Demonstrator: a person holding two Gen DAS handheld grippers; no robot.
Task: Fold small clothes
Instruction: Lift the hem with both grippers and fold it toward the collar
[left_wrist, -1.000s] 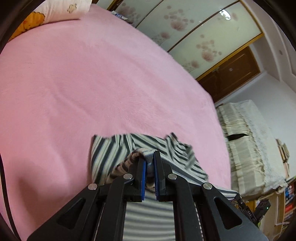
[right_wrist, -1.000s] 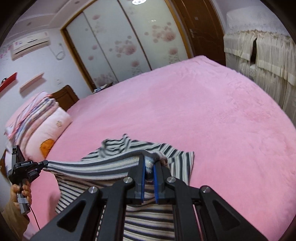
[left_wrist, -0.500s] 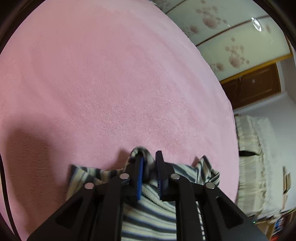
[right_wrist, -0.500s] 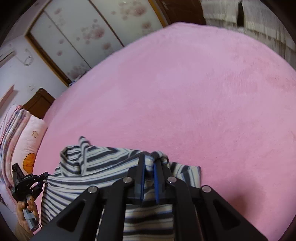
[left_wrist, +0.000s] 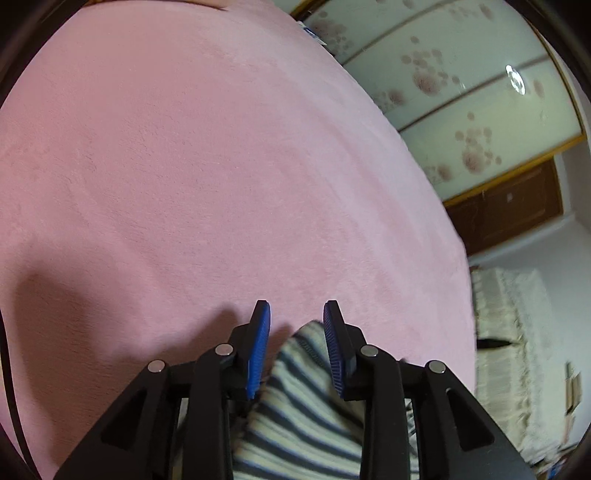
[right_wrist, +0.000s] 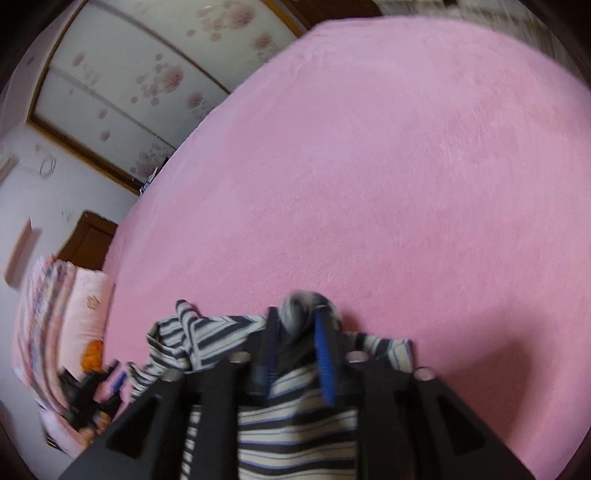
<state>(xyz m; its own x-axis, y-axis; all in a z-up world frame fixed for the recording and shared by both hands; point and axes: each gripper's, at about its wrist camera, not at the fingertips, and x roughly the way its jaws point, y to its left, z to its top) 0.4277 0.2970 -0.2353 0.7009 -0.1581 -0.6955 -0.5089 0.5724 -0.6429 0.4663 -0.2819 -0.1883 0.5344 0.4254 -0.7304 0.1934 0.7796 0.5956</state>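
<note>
At the bottom centre of both views, the striped garment (left_wrist: 303, 406) is being released onto the pink bed (left_wrist: 221, 184): left gripper (left_wrist: 297, 314) and right gripper (right_wrist: 295, 325) jaws are opening around its corners, so the fold can settle.

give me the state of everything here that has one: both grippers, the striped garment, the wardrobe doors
left gripper: jaws opening, pads apart, striped cloth between them but not pinched
right gripper: jaws opening, a bunched bit of cloth between them
striped garment: lying rumpled on the pink bedspread, fold not neat yet
wardrobe doors: slid shut
</note>
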